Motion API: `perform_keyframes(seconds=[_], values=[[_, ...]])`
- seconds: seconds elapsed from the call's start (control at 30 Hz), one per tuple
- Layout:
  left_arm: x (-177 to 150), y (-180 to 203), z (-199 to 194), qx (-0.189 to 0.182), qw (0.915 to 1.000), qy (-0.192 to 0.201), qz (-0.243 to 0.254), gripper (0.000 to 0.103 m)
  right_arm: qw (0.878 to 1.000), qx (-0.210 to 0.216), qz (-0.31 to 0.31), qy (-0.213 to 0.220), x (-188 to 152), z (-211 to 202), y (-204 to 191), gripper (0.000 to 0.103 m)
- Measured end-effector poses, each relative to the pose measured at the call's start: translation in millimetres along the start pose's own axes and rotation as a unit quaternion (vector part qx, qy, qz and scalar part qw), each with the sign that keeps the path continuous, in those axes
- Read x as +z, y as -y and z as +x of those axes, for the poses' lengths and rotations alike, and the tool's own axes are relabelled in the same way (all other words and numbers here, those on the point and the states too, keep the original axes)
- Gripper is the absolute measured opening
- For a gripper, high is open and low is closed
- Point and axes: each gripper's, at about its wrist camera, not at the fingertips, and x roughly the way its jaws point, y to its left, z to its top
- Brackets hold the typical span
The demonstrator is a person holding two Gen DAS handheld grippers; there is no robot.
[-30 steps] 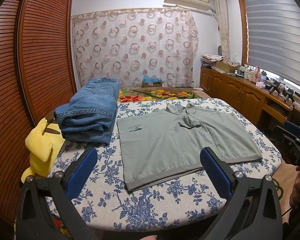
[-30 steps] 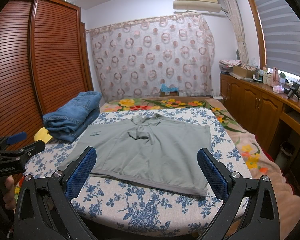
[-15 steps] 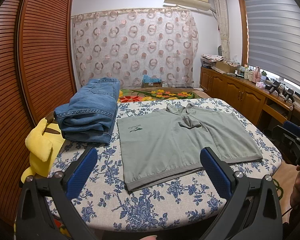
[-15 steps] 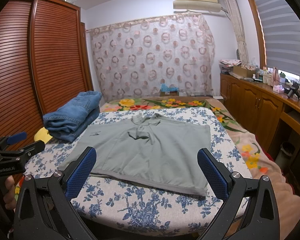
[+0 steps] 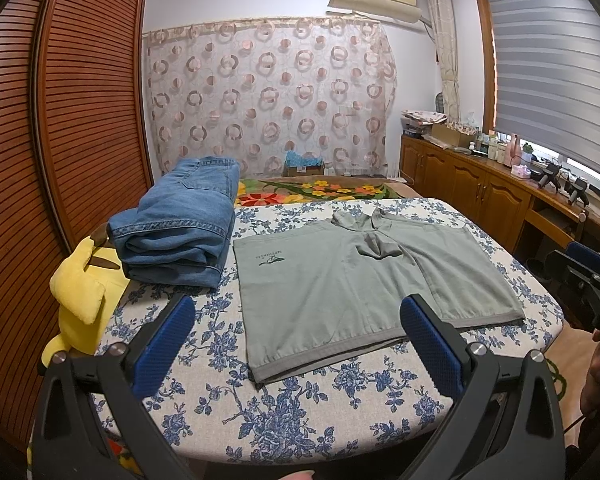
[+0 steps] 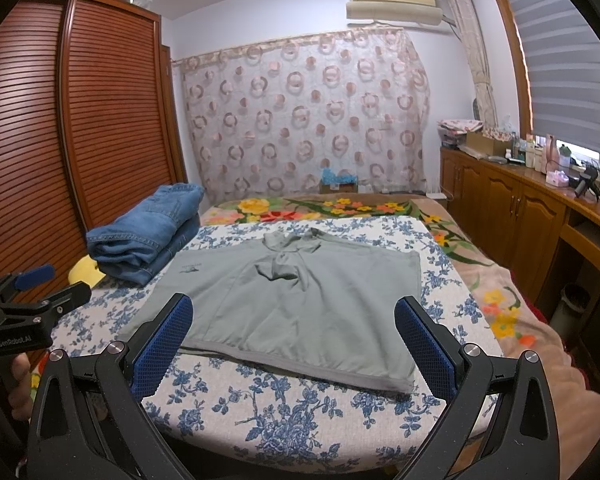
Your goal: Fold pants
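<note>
A grey-green pair of shorts (image 5: 364,284) lies flat on the blue-flowered cloth (image 5: 300,408) of the bed, waistband far, hems near; it also shows in the right wrist view (image 6: 300,300). My left gripper (image 5: 296,340) is open and empty, held above the near edge in front of the left hem. My right gripper (image 6: 294,344) is open and empty, held before the near hem. Each gripper appears at the edge of the other's view: the right one (image 5: 588,276) and the left one (image 6: 28,296).
Folded blue jeans (image 5: 180,228) are stacked at the far left of the cloth, also in the right wrist view (image 6: 148,236). A yellow plush toy (image 5: 80,300) sits at the left edge by the slatted wardrobe (image 5: 60,120). Wooden cabinets (image 6: 520,216) line the right wall.
</note>
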Motion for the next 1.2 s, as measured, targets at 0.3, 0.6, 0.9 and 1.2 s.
perform_keyframes(seconds=[0.3,0.6,0.9,1.2], values=[[0,0,0,0.000,1.0000,0.000,0.000,0.103,1.000,0.000,0.000,0.001,0,0,1,0.103],[1,1,0,-0.007,1.0000,-0.003,0.000,0.103,1.000,-0.001,0.000,0.000,0,0,3,0.103],[-11,-5,23,-0.012,0.9992,-0.038,-0.006,0.103,1.000,-0.006,0.003,-0.018,-4,11,20,0.103],[-28,-21,49,-0.011,0.9974,-0.070,-0.015,0.103,0.998,-0.022,-0.003,-0.057,-23,42,49,0.103]])
